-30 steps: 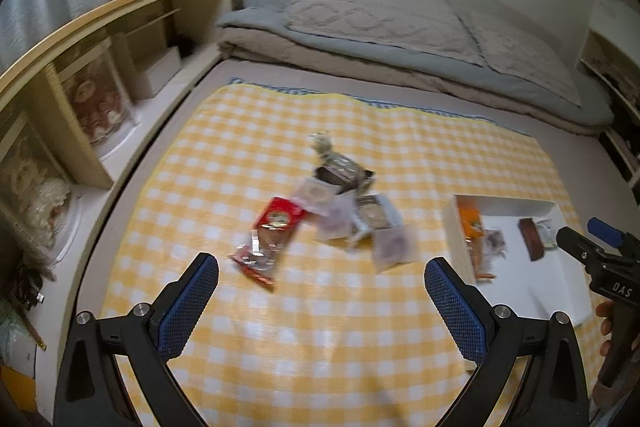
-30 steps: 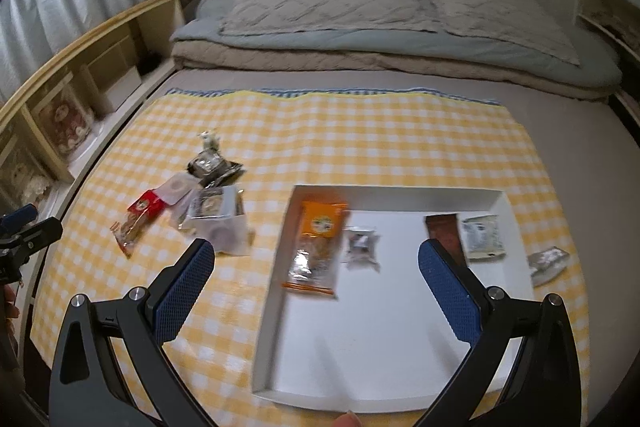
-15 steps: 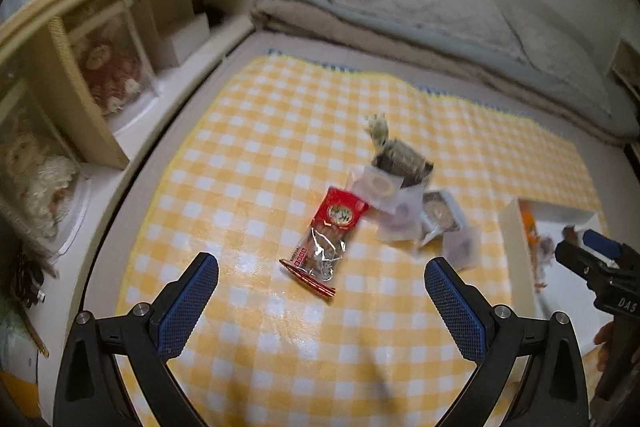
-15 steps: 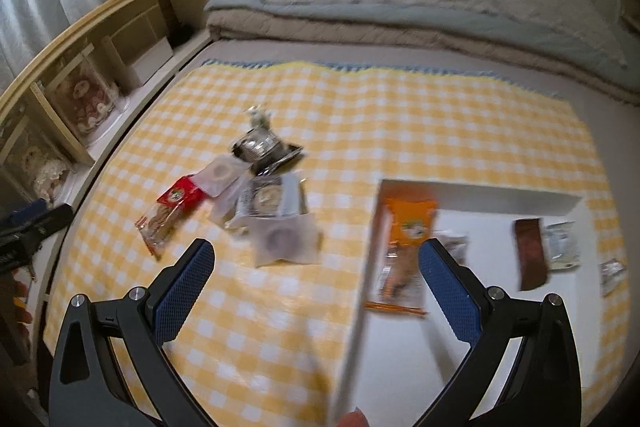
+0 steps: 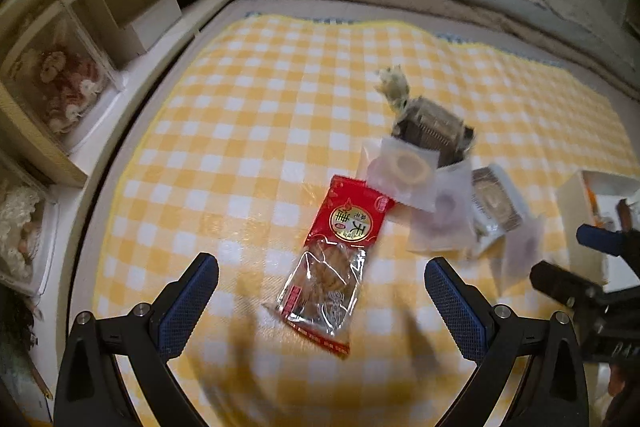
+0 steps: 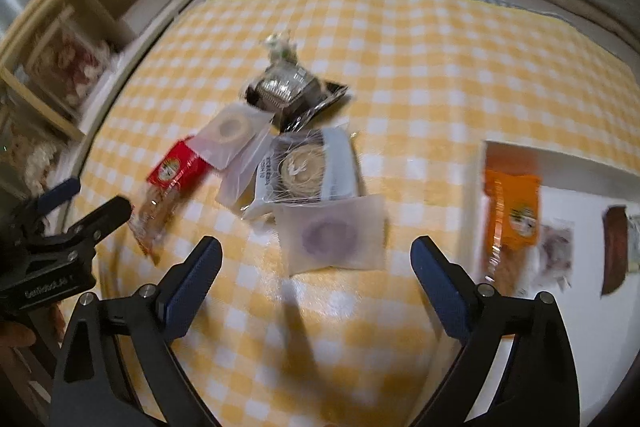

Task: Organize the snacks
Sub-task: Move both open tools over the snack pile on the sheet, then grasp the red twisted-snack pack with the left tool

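Yellow-checked cloth (image 5: 248, 147): it is covering the bed and carrying the loose snacks; being soft and slick-looking, it is likely to ruck under a pressing finger and drag neighbouring packets along.
White tray (image 6: 560, 163): it is sitting at three o'clock in the right wrist view, already holding an orange packet (image 6: 512, 211), a small clear packet and a dark bar; a careless drop here is risking a snack landing on the rim or on top of the orange packet.
Snack pile (image 6: 296, 163): packets are overlapping at the centre, so gripping one is likely to lift or flick another.
Red packet (image 5: 340, 259): it is lying flat at twelve o'clock from the left gripper (image 5: 320, 291), its top corner tucked under a clear wrapper (image 5: 400, 167); pulling it up is risking dragging that wrapper off.
Purple-centred packet (image 6: 332, 235): it is lying flat just ahead of the right gripper (image 6: 316, 267), touching the white boxed cake (image 6: 304, 167); thin film lying flat is hard to pinch and may slip out.
Left fingers (image 5: 188, 303): spread wide, grasping nothing.
Right fingers (image 6: 196, 279): they have just been narrowing slightly, remaining released with nothing between them; both pictures are blurring, so a fast descent is risking a missed pinch or the two grippers colliding.
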The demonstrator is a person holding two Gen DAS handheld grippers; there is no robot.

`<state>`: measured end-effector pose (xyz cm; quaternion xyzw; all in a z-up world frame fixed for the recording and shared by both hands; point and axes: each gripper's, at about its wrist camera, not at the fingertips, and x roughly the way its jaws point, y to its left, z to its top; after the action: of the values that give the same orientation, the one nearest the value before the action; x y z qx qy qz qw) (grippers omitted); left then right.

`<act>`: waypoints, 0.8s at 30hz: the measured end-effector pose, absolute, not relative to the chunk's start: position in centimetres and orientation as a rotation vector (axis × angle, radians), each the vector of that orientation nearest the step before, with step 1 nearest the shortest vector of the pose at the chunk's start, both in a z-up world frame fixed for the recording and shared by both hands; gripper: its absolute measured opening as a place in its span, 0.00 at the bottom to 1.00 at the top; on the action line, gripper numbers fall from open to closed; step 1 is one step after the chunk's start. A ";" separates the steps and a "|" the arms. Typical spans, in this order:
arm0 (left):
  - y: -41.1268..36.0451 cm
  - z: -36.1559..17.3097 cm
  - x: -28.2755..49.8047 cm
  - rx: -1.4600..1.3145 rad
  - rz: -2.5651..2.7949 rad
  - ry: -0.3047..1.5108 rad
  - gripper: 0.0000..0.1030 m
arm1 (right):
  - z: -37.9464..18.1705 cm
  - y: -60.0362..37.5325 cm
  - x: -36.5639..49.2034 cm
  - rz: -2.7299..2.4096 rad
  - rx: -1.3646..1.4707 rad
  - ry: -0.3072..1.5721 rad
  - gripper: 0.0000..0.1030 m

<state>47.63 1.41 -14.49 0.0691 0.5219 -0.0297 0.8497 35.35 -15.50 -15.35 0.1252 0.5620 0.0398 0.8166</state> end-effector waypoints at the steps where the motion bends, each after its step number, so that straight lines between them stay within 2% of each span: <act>1: 1.2 -15.3 48.1 0.157 -0.062 1.112 1.00 | -15.9 -15.0 35.7 0.092 0.239 1.208 0.94; 7: 0.7 -18.9 50.4 0.166 -0.087 1.166 1.00 | -18.7 -13.9 36.6 0.095 0.119 1.249 0.91; 9: 1.0 -19.9 51.2 0.144 -0.093 1.185 0.97 | -19.4 -13.9 36.8 0.097 0.101 1.259 0.88; 11: 1.5 -20.5 51.5 0.107 -0.104 1.220 0.86 | -19.8 -13.8 36.8 0.103 0.091 1.267 0.85; 13: 1.7 -21.1 51.8 0.072 -0.130 1.255 0.75 | -20.4 -13.6 36.8 0.110 0.080 1.278 0.76; 17: 2.1 -21.5 52.0 0.037 -0.166 1.309 0.63 | -20.8 -13.2 36.8 0.115 0.050 1.286 0.76; 19: 2.3 -21.5 52.0 0.016 -0.185 1.336 0.59 | -20.5 -12.9 36.6 0.133 0.046 1.286 0.60; 22: 2.4 -21.5 51.8 -0.012 -0.200 1.383 0.50 | -20.1 -12.7 36.3 0.138 0.042 1.289 0.51; 24: 2.3 -21.4 51.8 -0.014 -0.198 1.397 0.47 | -19.9 -12.6 36.1 0.142 0.038 1.288 0.41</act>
<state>51.81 2.32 -21.38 -0.0065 0.6419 -0.0912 0.7614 36.12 -12.63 -19.86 0.0177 0.5998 0.0661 0.7972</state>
